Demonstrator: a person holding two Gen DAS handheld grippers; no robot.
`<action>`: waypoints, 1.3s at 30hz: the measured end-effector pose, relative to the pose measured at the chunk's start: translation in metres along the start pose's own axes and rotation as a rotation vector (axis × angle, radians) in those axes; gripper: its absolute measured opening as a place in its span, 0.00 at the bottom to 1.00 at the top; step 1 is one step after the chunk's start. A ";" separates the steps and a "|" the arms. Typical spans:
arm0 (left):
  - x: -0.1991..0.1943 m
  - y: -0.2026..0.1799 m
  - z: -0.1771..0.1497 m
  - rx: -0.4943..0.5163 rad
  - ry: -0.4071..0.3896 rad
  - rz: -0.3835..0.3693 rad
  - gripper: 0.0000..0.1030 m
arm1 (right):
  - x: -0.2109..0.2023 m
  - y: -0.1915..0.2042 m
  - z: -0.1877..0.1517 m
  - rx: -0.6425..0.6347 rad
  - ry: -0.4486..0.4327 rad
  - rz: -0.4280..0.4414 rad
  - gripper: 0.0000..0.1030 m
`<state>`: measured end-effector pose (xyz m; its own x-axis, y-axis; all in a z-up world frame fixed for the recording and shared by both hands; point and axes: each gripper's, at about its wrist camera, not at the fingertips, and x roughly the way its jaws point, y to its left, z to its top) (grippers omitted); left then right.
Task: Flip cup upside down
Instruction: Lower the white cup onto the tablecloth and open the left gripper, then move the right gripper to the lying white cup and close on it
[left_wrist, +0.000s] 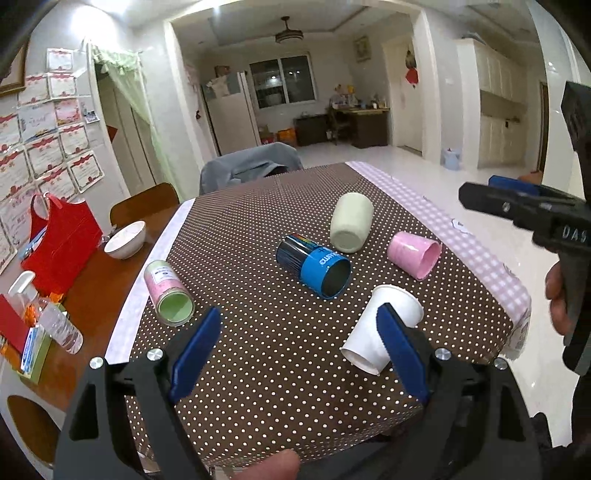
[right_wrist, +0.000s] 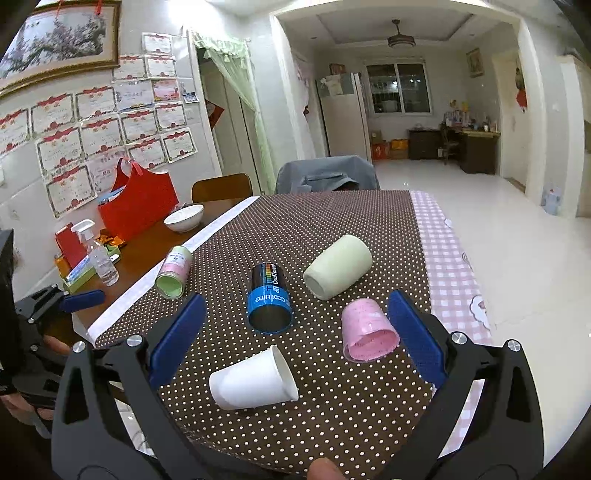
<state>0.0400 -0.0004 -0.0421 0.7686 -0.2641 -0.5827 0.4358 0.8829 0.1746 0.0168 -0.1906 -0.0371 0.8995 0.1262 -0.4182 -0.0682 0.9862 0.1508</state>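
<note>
A brown, white-dotted tablecloth (right_wrist: 332, 229) is spread over the table, five cups laid on their sides.
Both the left gripper (left_wrist: 295, 343) and right gripper (right_wrist: 295, 328) are held spread wide and empty above it; nearest lies one white paper cup (right_wrist: 255, 380), then one glossy pink cup (right_wrist: 367, 328), one blue printed cup (right_wrist: 269, 301), one matte pale-green cup (right_wrist: 338, 267) and one pink-and-green cup (right_wrist: 173, 273).

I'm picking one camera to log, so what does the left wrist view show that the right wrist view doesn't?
Left only: the right gripper from the side, off the table's right edge.
Right only: the framed painting and the left gripper at the left edge.
Both: five cups lying on their sides, among them the white cup and blue cup, plus the bowl.
</note>
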 end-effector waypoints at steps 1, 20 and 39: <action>-0.002 0.001 -0.001 -0.006 -0.003 0.003 0.82 | 0.001 0.003 -0.001 -0.017 0.002 0.007 0.94; -0.017 0.020 -0.025 -0.126 -0.031 0.073 0.84 | 0.036 0.060 -0.024 -0.424 0.191 0.180 0.94; 0.001 0.038 -0.057 -0.193 0.025 0.056 0.84 | 0.082 0.092 -0.066 -0.956 0.441 0.291 0.94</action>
<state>0.0306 0.0552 -0.0809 0.7762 -0.2047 -0.5963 0.2930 0.9546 0.0537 0.0562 -0.0822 -0.1164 0.5739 0.2070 -0.7923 -0.7318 0.5638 -0.3828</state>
